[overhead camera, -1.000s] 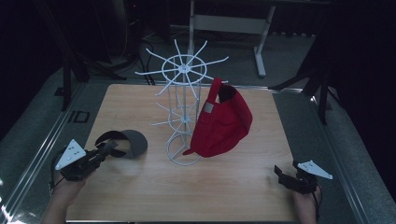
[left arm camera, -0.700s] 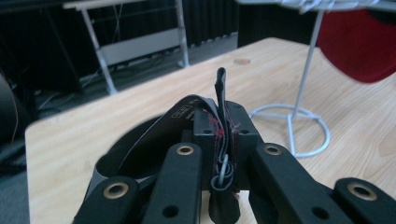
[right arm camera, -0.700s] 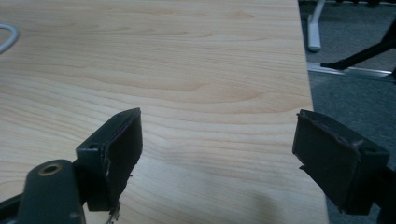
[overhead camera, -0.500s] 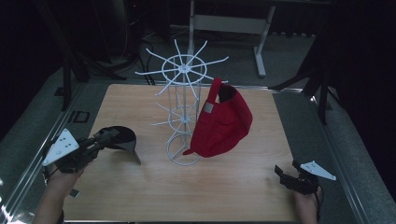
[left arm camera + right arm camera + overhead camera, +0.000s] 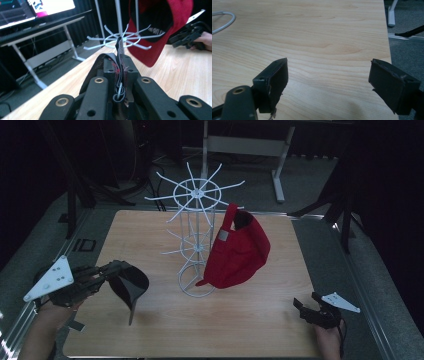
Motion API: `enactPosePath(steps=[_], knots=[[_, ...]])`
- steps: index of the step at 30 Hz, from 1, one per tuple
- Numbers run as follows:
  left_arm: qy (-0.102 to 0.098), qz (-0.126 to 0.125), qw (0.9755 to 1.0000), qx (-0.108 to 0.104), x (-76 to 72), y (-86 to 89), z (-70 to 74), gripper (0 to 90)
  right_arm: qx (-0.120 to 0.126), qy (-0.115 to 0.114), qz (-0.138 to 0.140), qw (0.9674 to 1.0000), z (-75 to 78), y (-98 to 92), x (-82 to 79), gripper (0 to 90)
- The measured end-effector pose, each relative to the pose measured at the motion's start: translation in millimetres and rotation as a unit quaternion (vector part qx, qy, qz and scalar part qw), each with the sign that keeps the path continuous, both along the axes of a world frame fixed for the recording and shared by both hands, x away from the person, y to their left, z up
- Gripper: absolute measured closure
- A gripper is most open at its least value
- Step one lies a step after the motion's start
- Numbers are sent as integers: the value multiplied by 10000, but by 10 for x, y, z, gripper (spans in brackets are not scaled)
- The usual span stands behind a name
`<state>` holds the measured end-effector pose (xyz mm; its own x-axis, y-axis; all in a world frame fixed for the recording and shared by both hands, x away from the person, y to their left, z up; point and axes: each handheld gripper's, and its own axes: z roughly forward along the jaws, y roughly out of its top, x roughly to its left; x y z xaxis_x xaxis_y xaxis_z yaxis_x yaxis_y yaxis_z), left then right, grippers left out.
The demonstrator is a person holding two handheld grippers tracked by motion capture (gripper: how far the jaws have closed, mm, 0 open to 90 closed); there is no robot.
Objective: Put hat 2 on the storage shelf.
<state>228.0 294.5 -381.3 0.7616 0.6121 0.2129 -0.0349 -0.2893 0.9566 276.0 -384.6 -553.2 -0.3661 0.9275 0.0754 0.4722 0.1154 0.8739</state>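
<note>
Black cap (image 5: 129, 284) clamped by its strap, seemingly, brim hanging down above the table's left; red cap (image 5: 240, 252) hung on white wire rack (image 5: 196, 240).

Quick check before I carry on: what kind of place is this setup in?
Probably a lab or recording studio rather than a shop: a wooden table in a dark, black-curtained room, lit monitors on a desk, and one white wire hat rack with a red cap.
</note>
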Motion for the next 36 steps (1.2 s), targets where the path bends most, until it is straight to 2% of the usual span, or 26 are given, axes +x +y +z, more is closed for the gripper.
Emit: enactPosePath(steps=[4,9,12,21,22,31,36], knots=[[-107,-155,9998,-77,33,-46,124,852,-4,16,33,10000,1,7,0,159],[-321,-342,9987,-209,91,-128,356,852,-40,40,45,10000,-5,7,4,159],[-458,-412,9980,-157,104,-173,522,852,-52,49,59,10000,-5,9,4,159],[-824,-628,9942,-291,24,-203,946,852,-59,83,80,9999,-6,13,4,159],[-857,-635,9940,-256,15,-223,997,852,-64,86,83,9999,-4,14,5,159],[-1001,-724,9923,-122,25,-428,1265,852,-63,97,78,9999,-5,12,6,159],[-1017,-931,9899,-316,54,-469,1330,852,-55,96,81,9999,-5,7,6,159]])
